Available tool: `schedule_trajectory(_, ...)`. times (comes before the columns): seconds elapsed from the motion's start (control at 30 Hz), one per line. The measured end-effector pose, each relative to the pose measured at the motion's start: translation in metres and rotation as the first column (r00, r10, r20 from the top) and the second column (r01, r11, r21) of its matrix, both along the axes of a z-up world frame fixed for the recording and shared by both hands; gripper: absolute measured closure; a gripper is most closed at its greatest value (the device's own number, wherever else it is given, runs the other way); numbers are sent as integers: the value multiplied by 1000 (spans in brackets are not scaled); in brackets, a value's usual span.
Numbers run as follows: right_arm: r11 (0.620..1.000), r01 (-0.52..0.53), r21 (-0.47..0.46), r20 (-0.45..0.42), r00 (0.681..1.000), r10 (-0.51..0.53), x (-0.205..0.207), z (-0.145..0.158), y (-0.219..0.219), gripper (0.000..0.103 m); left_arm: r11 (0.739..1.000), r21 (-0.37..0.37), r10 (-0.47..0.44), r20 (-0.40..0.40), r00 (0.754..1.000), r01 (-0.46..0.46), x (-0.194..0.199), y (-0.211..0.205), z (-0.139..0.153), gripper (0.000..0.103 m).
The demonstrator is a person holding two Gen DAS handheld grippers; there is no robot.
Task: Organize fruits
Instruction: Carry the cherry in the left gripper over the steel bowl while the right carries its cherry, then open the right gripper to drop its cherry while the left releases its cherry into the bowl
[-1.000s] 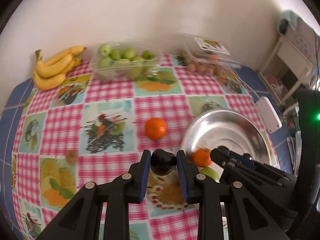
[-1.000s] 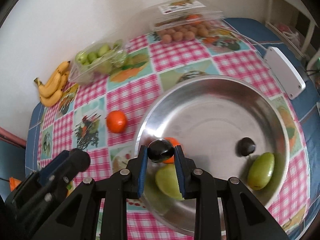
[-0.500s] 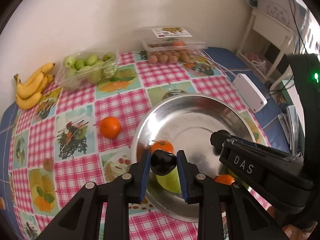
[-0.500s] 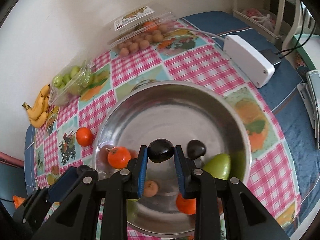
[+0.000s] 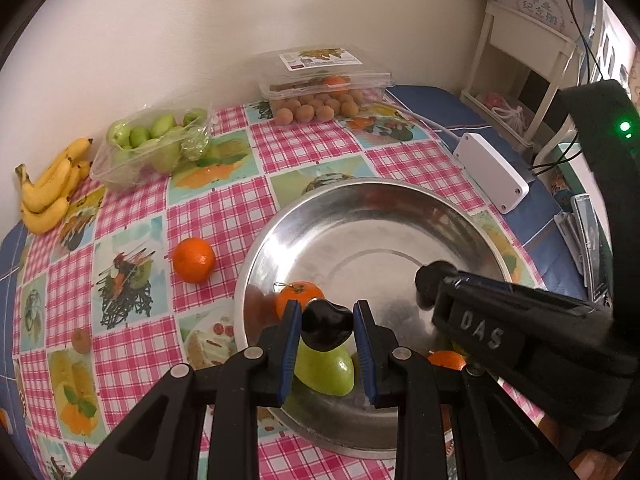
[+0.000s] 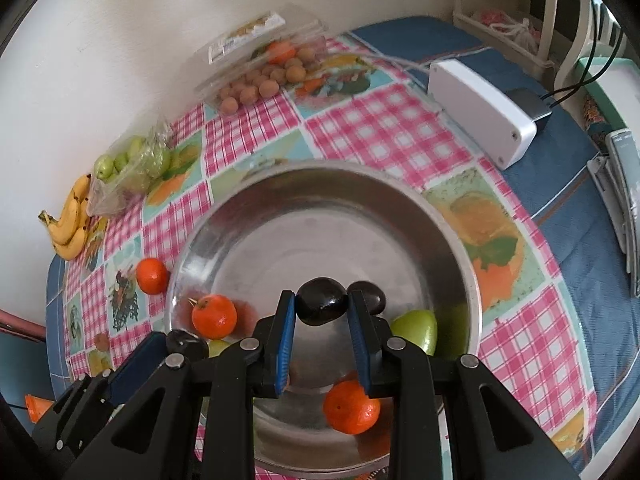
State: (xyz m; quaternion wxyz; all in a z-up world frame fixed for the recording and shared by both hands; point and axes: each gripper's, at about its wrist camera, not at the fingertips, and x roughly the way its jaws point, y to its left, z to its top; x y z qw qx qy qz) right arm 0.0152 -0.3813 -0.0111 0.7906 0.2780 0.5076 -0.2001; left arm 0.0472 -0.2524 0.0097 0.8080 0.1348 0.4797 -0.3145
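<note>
In the left wrist view, the green pear-shaped fruit point(image 5: 326, 368) lies partly hidden behind the glossy dark plum point(image 5: 326, 326). An orange mandarin point(image 5: 446, 360) shows only as a sliver behind the black right hand-held gripper point(image 5: 427, 288). The near rim of the round steel bowl point(image 5: 372, 188) is hidden by gripper arms. In the right wrist view, a second dark plum point(image 6: 372, 296) sits half concealed behind a blue finger pad point(image 6: 358, 344). The print on the clear clamshell box's label point(image 6: 244, 34) is too blurred to read.
</note>
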Motion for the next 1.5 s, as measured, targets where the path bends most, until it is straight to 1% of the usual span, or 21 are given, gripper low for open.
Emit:
schedule_trajectory(0.27, 1000, 1, -17, -38, 999, -1, 2, -11, 0, 75, 1000, 4, -13, -4, 1000, 13, 1, -4, -12, 74)
schedule_trajectory(0.67, 1000, -11, -12, -67, 998, 10, 6, -20, 2, 74, 1000, -6, -25, -2, 1000, 25, 2, -5, -16, 74)
schedule_trajectory(1.07, 1000, -16, -22, -76, 997, 14, 7, -20, 2, 74, 1000, -8, -26, -5, 1000, 26, 2, -5, -16, 74)
schedule_trajectory(1.2, 999, -22, -24, -76, 997, 20, 7, -19, 2, 70, 1000, -9, -20, -10, 1000, 20, 3, -4, -15, 74)
schedule_trajectory(1.23, 999, -23, -25, -76, 997, 22, 7, -18, 2, 67, 1000, -9, -19, -12, 1000, 19, 3, -4, -15, 74)
schedule_trajectory(1.27, 999, -25, -24, -75, 997, 23, 8, -18, 2, 65, 1000, -10, -18, -15, 1000, 18, 4, -4, -15, 74)
schedule_trajectory(1.5, 999, -29, -38, -65, 998, 27, 7, -12, 1, 64, 1000, -12, -17, -22, 1000, 17, 5, -3, -13, 70)
